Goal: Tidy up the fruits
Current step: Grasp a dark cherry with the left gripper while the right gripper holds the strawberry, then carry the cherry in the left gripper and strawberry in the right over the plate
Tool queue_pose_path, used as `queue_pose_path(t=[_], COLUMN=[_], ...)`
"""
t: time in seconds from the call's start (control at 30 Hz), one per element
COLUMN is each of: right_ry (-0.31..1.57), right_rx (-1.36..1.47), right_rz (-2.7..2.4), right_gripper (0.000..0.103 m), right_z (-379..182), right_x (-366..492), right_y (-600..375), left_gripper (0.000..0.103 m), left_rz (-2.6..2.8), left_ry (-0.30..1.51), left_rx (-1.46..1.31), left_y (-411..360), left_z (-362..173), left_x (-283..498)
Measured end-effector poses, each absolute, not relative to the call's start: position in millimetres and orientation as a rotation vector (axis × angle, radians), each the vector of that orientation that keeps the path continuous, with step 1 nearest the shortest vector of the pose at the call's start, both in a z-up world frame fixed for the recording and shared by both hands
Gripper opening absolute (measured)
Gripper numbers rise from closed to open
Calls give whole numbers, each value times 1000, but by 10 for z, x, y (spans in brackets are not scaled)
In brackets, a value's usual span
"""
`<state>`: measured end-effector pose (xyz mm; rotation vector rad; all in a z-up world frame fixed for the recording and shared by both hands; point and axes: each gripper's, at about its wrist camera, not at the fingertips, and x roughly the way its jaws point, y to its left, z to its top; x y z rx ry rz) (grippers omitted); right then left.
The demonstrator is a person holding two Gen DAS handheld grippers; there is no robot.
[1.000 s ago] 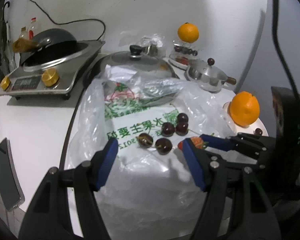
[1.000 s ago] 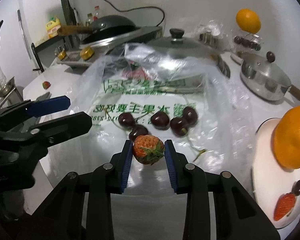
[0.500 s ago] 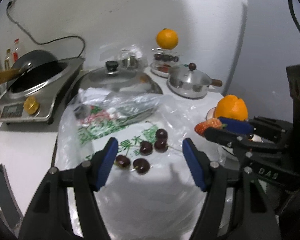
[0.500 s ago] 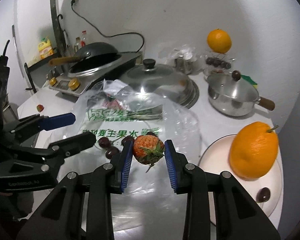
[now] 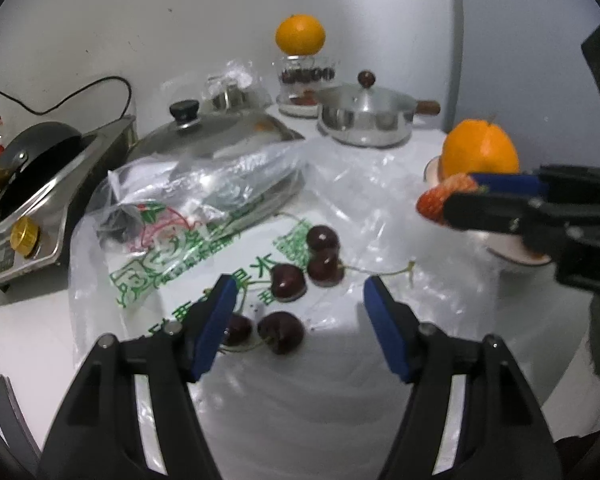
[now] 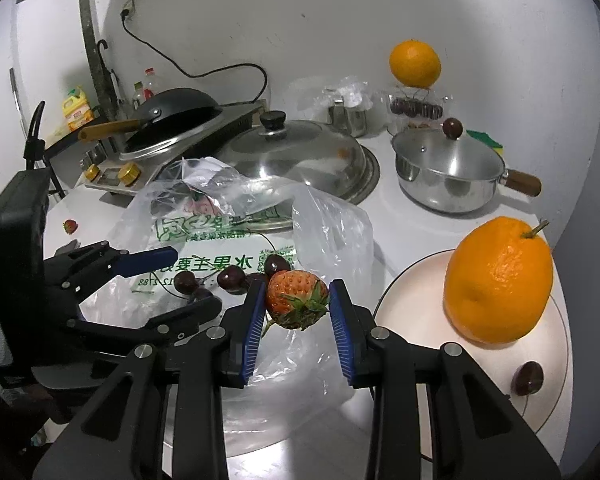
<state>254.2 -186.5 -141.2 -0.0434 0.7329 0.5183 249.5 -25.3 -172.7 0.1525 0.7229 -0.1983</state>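
My right gripper [image 6: 297, 305] is shut on a red strawberry [image 6: 296, 298] and holds it above the table, left of a white plate [image 6: 416, 292]. The plate carries an orange [image 6: 498, 280] and a dark cherry [image 6: 529, 378]. In the left wrist view the strawberry [image 5: 446, 198] shows at the right, in front of the orange [image 5: 480, 152]. My left gripper [image 5: 300, 308] is open and empty above several dark cherries [image 5: 286, 280] that lie on a clear plastic bag [image 5: 204, 248] with green print.
A steel saucepan [image 6: 448, 176] with lid, a large pan lid [image 6: 296, 156] and an induction cooker with a black wok [image 6: 172, 120] stand behind. A second orange [image 6: 415, 63] sits on a jar at the back. A stray strawberry [image 6: 70, 226] lies far left.
My right gripper has carried the strawberry up and to the right, from over the cherries to beside the plate. My left gripper has turned right and stayed open.
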Motion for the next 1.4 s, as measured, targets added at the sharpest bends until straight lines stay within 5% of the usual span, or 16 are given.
queue_pose_path(t=[0.07, 0.47, 0.7, 1.4], right_ry=[736, 745, 750, 754], right_rx=[-42, -37, -34, -41], right_rz=[521, 533, 526, 536], right_gripper=[35, 35, 35, 35], right_z=[-1425, -1484, -1506, -1531], right_x=[2565, 2631, 2640, 2632], right_y=[-1859, -1821, -1842, -1814], left_gripper=[52, 50, 35, 28], left_rz=[-194, -215, -210, -202], left_ry=[744, 790, 787, 782], left_rx=[156, 220, 276, 285], left_y=[-232, -226, -272, -224], left_z=[-1784, -1974, -1994, -2033], left_x=[2538, 2580, 2555, 2515])
